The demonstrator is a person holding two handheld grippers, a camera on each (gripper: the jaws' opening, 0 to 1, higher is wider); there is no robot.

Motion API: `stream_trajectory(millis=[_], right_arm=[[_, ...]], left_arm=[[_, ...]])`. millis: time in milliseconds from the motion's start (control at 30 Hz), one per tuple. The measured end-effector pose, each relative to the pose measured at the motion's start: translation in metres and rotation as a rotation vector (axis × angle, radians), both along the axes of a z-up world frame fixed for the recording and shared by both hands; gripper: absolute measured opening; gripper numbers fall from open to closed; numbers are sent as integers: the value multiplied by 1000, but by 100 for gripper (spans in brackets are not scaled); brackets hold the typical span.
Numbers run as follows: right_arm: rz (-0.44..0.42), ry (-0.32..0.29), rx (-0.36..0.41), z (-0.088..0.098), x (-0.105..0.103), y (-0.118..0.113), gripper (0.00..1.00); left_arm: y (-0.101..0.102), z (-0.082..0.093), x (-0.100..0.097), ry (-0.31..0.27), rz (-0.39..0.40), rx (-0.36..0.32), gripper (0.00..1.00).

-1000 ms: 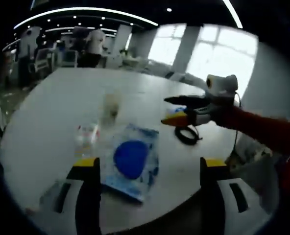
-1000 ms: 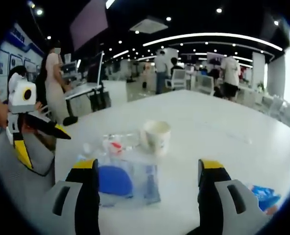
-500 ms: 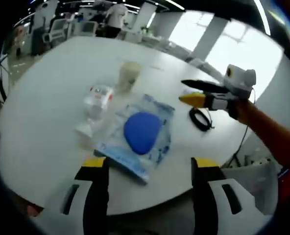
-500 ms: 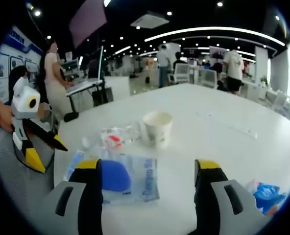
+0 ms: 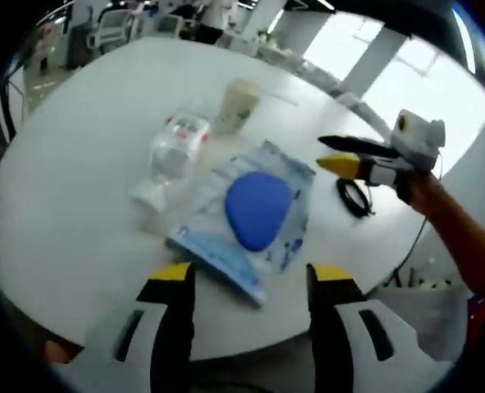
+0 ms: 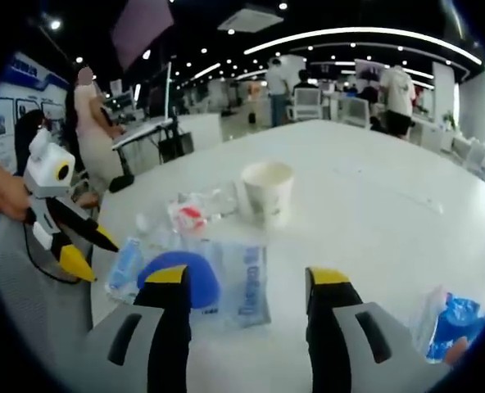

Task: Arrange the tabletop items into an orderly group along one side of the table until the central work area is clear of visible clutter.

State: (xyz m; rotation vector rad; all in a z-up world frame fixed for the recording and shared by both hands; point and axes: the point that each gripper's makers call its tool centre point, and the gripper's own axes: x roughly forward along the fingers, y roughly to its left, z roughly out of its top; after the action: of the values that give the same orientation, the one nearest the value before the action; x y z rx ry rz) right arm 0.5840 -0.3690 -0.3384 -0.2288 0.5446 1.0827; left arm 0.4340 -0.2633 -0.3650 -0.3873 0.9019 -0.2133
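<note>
The left gripper (image 5: pixel 244 282) hangs over the near edge of the smooth white counter (image 5: pixel 70 164), jaws parted and holding nothing. Just beyond lies a flat, crinkly clear packet (image 5: pixel 247 217) with a rounded blue pad inside, then a clear plastic bottle (image 5: pixel 170 155) on its side and a pale paper cup (image 5: pixel 238 102) standing upright. The right gripper (image 6: pixel 247 286), jaws likewise apart and unloaded, has a crumpled blue wrapper (image 6: pixel 455 323) beside it. A black coiled cable (image 5: pixel 355 198) lies by the counter's edge.

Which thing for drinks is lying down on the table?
The clear plastic bottle with the red label lies on its side. The paper cup beside it stands upright.
</note>
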Motion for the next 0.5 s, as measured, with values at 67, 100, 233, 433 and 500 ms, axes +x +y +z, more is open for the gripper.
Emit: stream_trajectory(millis=[67, 100, 233, 433, 500], right_arm=[[-3, 12, -14, -5, 1, -1, 49], [-4, 26, -19, -8, 0, -1, 47], [-4, 63, -43, -17, -1, -3, 39], [-7, 95, -75, -28, -1, -3, 30], [-10, 95, -84, -30, -1, -4, 27]], left_arm=[[2, -2, 1, 16, 35, -24, 48], [3, -2, 3, 15, 41, -33, 48], [3, -4, 4, 17, 38, -23, 47], [4, -8, 9, 27, 49, -10, 43], [4, -9, 9, 27, 60, -14, 42]])
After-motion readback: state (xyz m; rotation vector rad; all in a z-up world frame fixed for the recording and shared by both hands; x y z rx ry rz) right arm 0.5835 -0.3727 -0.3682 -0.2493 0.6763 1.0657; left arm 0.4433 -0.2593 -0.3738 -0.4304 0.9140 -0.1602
